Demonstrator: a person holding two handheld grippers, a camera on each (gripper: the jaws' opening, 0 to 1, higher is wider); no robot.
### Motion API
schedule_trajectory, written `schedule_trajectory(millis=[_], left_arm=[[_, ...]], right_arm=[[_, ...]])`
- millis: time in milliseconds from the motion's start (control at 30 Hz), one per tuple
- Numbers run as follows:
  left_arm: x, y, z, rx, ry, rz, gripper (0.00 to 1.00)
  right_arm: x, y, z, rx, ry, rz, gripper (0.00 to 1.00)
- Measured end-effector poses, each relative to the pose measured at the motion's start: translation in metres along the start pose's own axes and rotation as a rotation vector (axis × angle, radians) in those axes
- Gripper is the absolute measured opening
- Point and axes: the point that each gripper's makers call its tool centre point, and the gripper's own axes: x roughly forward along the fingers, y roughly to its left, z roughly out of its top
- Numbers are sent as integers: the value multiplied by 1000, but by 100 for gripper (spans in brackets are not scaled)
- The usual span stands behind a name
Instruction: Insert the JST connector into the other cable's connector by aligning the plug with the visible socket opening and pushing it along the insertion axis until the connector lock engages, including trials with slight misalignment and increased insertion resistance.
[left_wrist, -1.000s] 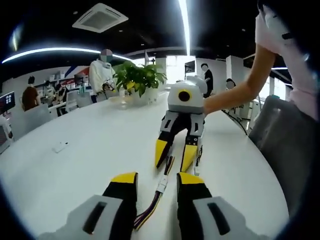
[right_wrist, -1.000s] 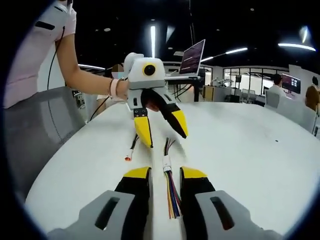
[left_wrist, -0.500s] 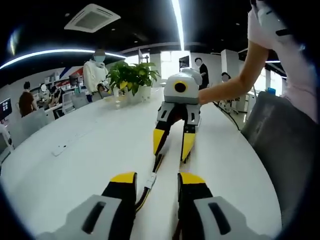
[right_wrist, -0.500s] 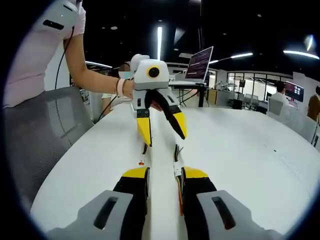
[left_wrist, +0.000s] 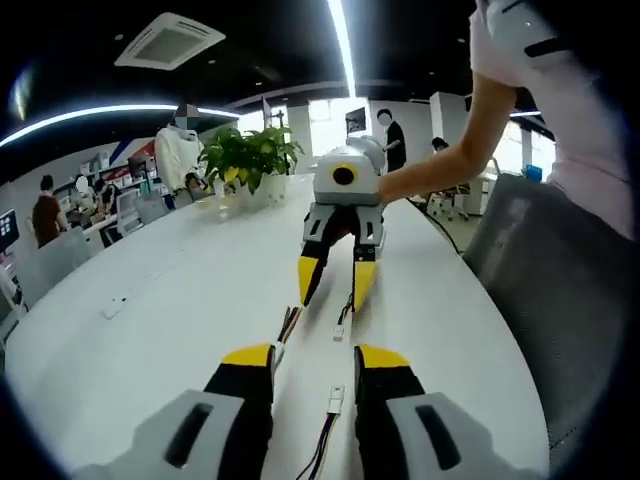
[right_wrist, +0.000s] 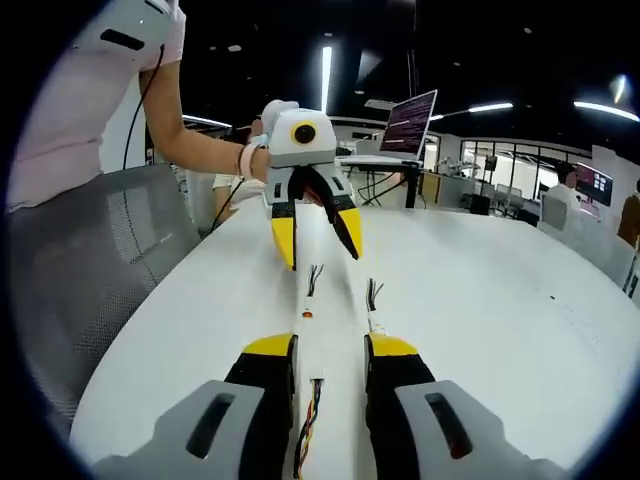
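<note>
Both yellow-tipped hand-held grippers, left (left_wrist: 311, 365) and right (right_wrist: 331, 352), stand open and empty over the white desk (left_wrist: 180, 290). Two thin multicoloured cables with small white JST connectors (left_wrist: 336, 398) (left_wrist: 340, 331) lie on it between them. I would lower each onto its cable just behind the connector, squarely, before closing.

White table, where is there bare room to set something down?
The white table is bare between the small white object and the potted plant, and wide open right of the cables in the right gripper view. It is crowded down the middle, where both cables lie between the tongs.
</note>
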Motion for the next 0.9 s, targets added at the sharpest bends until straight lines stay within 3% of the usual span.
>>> schedule_trajectory(millis=[133, 333, 733, 833, 900], left_arm=[[-1, -5, -11, 9, 17, -11, 25], [-1, -6, -37, -15, 91, -12, 25], [7, -10, -43, -42, 77, -1, 22], [8, -10, -41, -96, 34, 0, 21], [9, -11, -44, -92, 38, 1, 20]], right_arm=[[2, 2, -9, 12, 21, -1, 24], [5, 4, -20, 14, 38, -13, 24], [7, 3, -33, 33, 53, -18, 19], [6, 1, -35, 44, 44, -22, 20], [8, 1, -35, 45, 42, -24, 19]])
